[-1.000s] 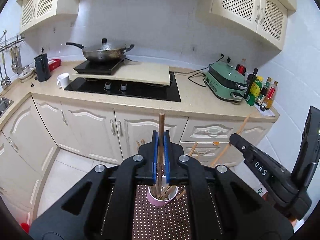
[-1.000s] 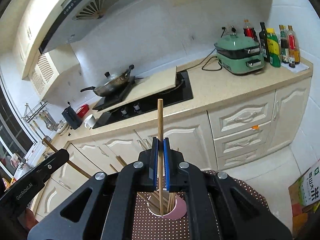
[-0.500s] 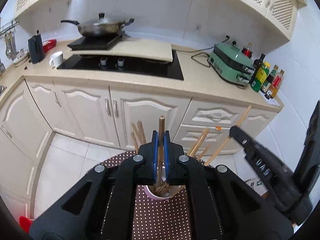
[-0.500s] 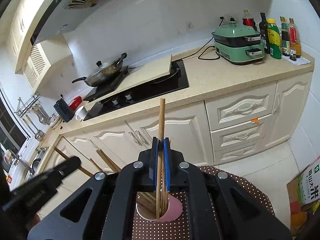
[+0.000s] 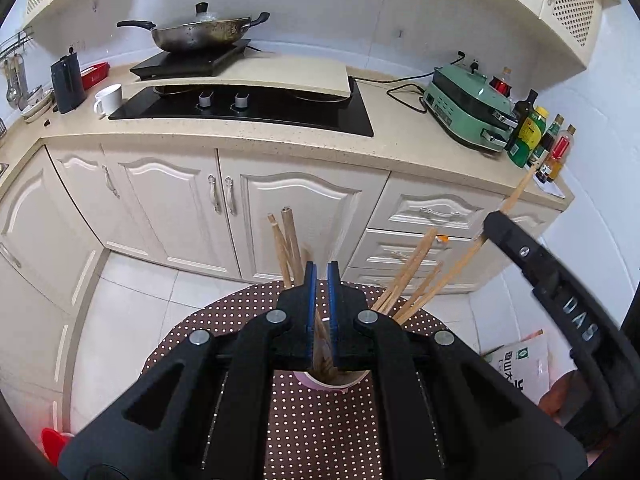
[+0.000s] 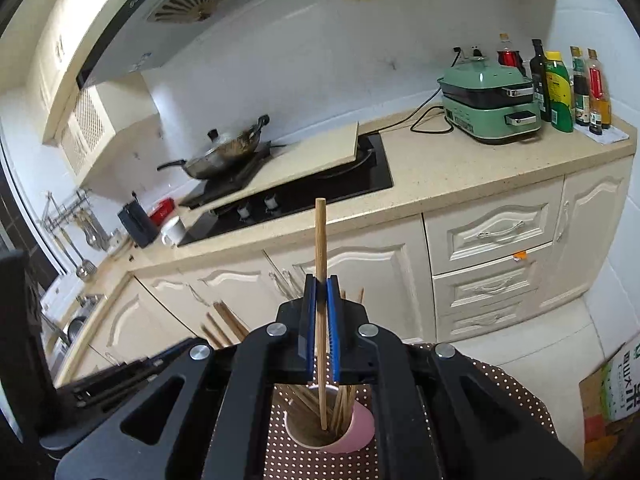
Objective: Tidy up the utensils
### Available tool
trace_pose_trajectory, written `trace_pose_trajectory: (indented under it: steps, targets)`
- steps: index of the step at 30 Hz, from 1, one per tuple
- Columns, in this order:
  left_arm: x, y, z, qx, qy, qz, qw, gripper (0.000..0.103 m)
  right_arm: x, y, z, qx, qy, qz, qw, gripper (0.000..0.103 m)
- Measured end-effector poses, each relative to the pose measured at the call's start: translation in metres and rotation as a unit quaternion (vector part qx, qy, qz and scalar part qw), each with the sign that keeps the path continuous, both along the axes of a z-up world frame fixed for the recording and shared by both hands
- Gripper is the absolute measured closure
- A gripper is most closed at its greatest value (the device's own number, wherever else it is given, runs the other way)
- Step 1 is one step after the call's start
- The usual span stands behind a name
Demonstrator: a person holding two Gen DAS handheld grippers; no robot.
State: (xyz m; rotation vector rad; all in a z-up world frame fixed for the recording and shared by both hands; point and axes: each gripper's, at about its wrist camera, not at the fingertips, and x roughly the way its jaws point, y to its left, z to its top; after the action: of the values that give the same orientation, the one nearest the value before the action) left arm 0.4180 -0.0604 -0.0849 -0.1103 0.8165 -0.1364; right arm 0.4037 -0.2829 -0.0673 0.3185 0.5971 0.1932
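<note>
A pink cup (image 6: 362,430) holding several wooden chopsticks (image 5: 289,240) stands on a round table with a brown dotted cloth (image 5: 320,432). My left gripper (image 5: 320,276) hangs right over the cup, shut on a dark chopstick (image 5: 321,342). That stick shows only low between the pads and runs down into the cup. My right gripper (image 6: 320,284) is shut on a pale chopstick (image 6: 320,236). It stands upright with its lower end inside the cup. In the left wrist view the right gripper (image 5: 496,216) reaches in from the right. The left gripper's body (image 6: 120,372) shows at the lower left of the right wrist view.
Behind the table runs a kitchen counter (image 5: 400,148) with a black hob (image 5: 248,108), a wok (image 5: 200,34), a green cooker (image 5: 468,108), bottles (image 5: 528,132) and a white mug (image 5: 108,98). Cream cabinets stand below. A cardboard box (image 6: 612,396) sits on the tiled floor.
My left gripper has sunk toward the cup, and its chopstick's top no longer sticks up above the pads. The right gripper has come down slightly, its chopstick reaching deeper into the cup.
</note>
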Motion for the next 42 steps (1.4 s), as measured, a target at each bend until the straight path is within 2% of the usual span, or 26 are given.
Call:
trace_pose_trajectory:
  steps: [10,19,21,22,23,25,28,42]
  targets:
    - [0.001,0.006,-0.017,0.001,0.015,-0.009,0.9998,0.097,-0.003,0.018,-0.027,-0.025,0.037,0.02,0.999,0.099]
    - [-0.006,0.007,-0.024,0.019,0.031,-0.03,0.9989,0.095,-0.01,0.014,-0.03,-0.024,0.062,0.02,0.998,0.09]
    - [-0.008,0.008,-0.026,0.026,0.034,-0.024,0.9988,0.089,-0.015,0.013,-0.029,-0.029,0.065,0.018,0.997,0.075]
    - [-0.009,0.009,-0.026,0.03,0.033,-0.022,0.9988,0.08,-0.016,0.012,-0.029,-0.03,0.065,0.017,0.997,0.067]
    - [-0.011,0.009,-0.027,0.033,0.033,-0.021,0.9987,0.067,-0.019,0.011,-0.028,-0.031,0.065,0.015,0.997,0.064]
    - [-0.016,0.01,-0.026,0.035,0.024,-0.021,0.9989,0.049,-0.023,0.011,-0.027,-0.035,0.065,0.019,0.997,0.053]
    - [-0.023,0.01,-0.023,0.05,0.016,-0.018,0.9985,0.049,-0.029,0.012,-0.027,-0.047,0.064,0.021,0.997,0.046]
    - [-0.058,0.018,-0.014,0.071,-0.008,-0.017,0.9973,0.038,-0.067,0.018,-0.025,-0.067,0.061,0.009,0.996,0.037]
